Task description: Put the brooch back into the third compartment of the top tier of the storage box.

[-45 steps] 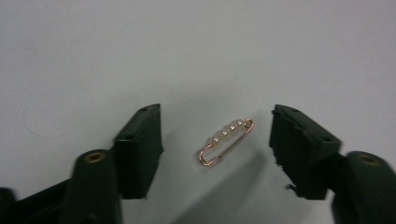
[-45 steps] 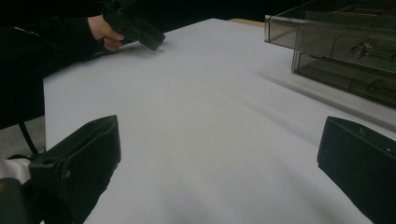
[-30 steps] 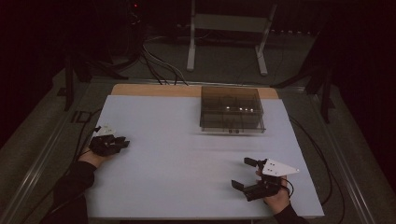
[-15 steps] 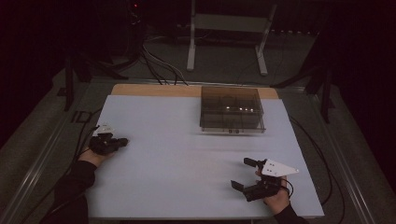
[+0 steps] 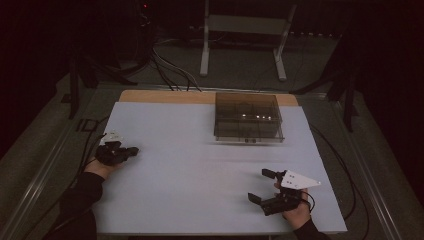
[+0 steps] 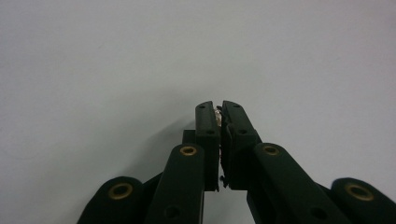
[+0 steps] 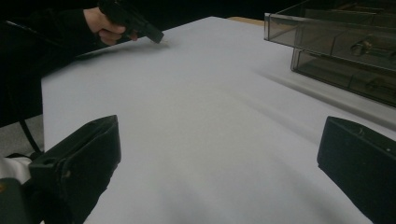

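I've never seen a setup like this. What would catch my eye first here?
Probably the clear compartment box at the far side of the pale table, with small parts glinting inside. Then the two black hand-held tools: the right tool near the front edge gapes wide open, while the left tool is pinched shut on something tiny and shiny.

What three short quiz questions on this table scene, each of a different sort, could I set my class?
1. True or false: the right gripper is open.
2. The clear compartment box sits at the table's: A) near left corner B) far side, right of centre C) near right corner.
3. Fill in: the left gripper has its fingers closed on a small shiny ____.

Key: 1 true; 2 B; 3 object, too small to identify.
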Demonstrator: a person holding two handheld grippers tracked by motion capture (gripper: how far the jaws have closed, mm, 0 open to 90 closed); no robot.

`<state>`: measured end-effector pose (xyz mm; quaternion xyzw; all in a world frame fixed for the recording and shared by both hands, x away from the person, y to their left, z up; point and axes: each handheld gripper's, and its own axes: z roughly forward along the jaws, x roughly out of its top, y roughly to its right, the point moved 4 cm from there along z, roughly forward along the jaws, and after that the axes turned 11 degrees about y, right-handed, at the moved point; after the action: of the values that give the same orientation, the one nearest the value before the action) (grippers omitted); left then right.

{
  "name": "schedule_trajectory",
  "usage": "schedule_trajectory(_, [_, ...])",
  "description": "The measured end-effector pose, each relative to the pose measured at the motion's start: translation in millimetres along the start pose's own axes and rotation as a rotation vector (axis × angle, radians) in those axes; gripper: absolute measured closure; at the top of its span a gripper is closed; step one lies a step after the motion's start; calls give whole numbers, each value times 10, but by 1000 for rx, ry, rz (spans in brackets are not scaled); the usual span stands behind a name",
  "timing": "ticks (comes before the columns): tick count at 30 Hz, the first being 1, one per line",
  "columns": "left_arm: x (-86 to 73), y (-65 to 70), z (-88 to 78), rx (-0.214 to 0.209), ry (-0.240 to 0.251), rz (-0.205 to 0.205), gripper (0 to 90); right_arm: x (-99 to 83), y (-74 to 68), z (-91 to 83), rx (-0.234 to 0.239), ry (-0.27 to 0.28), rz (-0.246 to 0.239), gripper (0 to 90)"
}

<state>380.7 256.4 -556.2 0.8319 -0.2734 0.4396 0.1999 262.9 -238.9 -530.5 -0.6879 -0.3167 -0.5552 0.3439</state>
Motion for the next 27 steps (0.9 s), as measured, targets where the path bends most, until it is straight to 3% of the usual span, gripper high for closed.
schedule_trajectory(14, [160,240,52,-63,5,32,879,-5,4,8,-3,0,4,0])
schedule_trajectory(27, [428,494,168,-129,10,75,878,3,-2,-2,0,4,6,0])
